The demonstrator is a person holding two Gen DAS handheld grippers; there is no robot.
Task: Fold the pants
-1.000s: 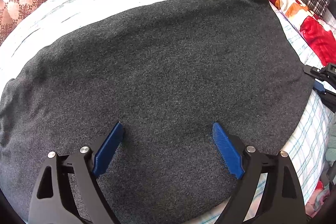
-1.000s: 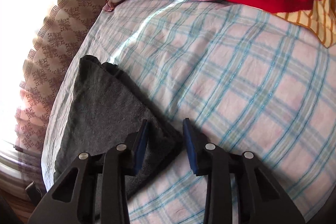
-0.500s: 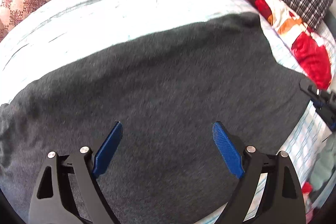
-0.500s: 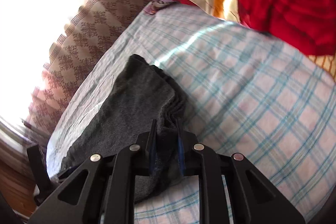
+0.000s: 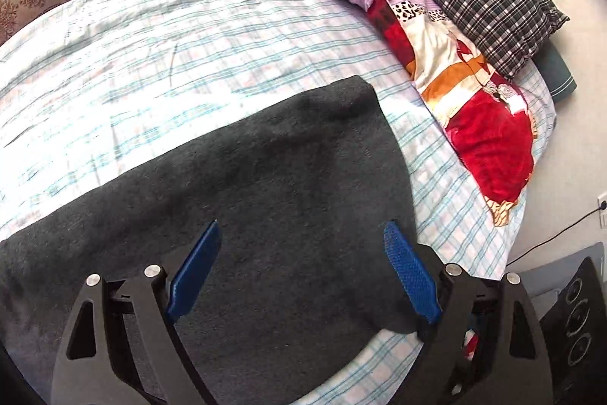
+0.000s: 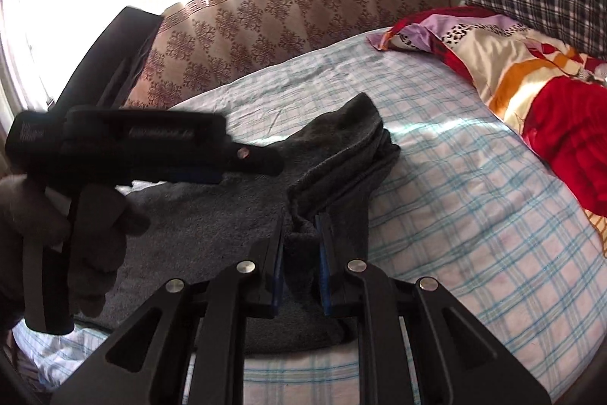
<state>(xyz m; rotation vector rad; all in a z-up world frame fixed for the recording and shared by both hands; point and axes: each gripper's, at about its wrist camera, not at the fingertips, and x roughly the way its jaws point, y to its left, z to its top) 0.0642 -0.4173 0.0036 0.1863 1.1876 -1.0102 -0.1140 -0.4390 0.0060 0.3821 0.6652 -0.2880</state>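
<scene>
L tool [image 6: 261, 158] blurred; pants' [image 5: 265, 215] near end cut off.

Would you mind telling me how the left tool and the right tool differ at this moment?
The left tool has its blue pads spread wide with nothing between them, above the grey pants; the right tool is shut on a bunched edge of the pants. The left tool holds nothing; the right one lifts the cloth off the checked bedsheet. Both have black arms and blue pads.
</scene>
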